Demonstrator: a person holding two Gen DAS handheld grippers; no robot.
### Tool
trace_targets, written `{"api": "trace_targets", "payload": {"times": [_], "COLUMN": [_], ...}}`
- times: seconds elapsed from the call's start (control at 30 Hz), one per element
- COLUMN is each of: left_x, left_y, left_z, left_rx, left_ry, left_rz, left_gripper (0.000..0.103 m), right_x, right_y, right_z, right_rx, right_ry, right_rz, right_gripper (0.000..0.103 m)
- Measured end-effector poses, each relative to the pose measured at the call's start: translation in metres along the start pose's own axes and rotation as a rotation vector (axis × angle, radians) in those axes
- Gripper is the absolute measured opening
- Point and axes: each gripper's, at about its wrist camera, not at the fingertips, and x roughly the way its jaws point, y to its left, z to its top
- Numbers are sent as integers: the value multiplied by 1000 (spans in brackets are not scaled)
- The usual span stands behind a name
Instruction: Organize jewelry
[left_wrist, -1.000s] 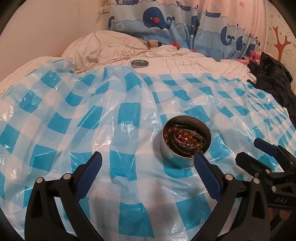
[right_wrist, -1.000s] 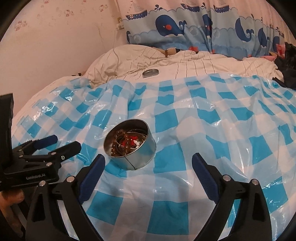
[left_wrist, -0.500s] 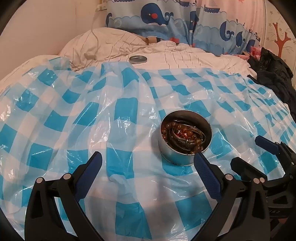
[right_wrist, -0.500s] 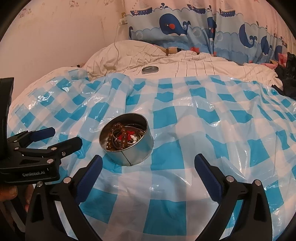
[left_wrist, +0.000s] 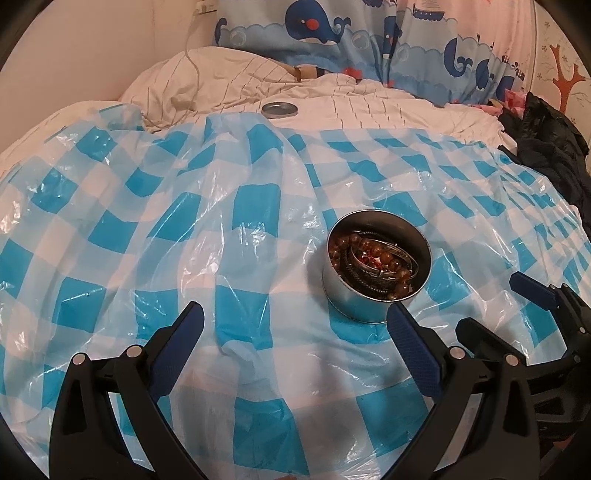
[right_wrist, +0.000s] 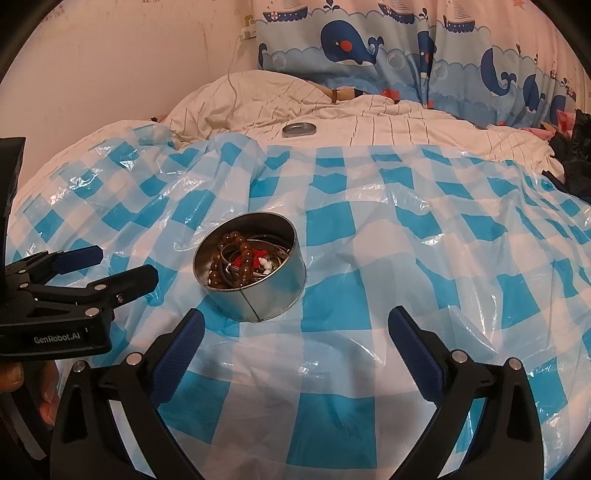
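You hold both tools, left (left_wrist: 295, 325) and right (right_wrist: 295, 325), spread empty beside the tin (right_wrist: 251, 277), ready to sort its beads (right_wrist: 236, 258).

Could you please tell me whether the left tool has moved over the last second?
Yes. The left tool has come slightly nearer the tin in the right wrist view, though that camera moved too.

A round silver metal tin (right_wrist: 255, 282) packed with brown bead bracelets (right_wrist: 236, 258) sits on a blue-and-white checked plastic sheet (right_wrist: 369, 229) spread over a bed. The right gripper (right_wrist: 295, 334) hangs with its blue-padded fingers spread wide just short of the tin; the left gripper (right_wrist: 122, 266) reaches in from the left, also parted. A round metal lid (right_wrist: 299, 129) lies on the cream striped quilt (right_wrist: 406, 125) beyond.
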Motion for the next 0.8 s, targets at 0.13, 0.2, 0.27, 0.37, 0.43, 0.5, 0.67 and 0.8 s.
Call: {"api": "trace_targets", "payload": {"times": [0.13,0.2,0.27,0.37,0.43,0.5,0.67,0.8], "left_x": [1,1,2,3,3,3,3,3], "left_y": [0,0,0,-1,0,0,1,1], "left_z": [0,0,0,-1,-1,-1,-1,-1], "left_rx": [0,1,3,4,3,2,6,11], "left_ry": [2,3,5,5,4,4,8,13], "left_rz": [2,2,3,6,9,12,12,13], "left_gripper": [95,95,95,95,95,95,95,95], "right_x": [0,0,0,1,1,1,2,3], "right_y": [0,0,0,0,0,1,0,0], "right_z": [0,0,0,-1,-1,-1,-1,-3], "right_rx": [0,0,0,-1,-1,-1,-2,-4], "right_ry": [1,0,1,1,2,2,5,7], "right_rz": [-1,-1,-1,-2,-1,-1,-1,-2], "right_gripper": [95,95,95,95,95,95,95,95]}}
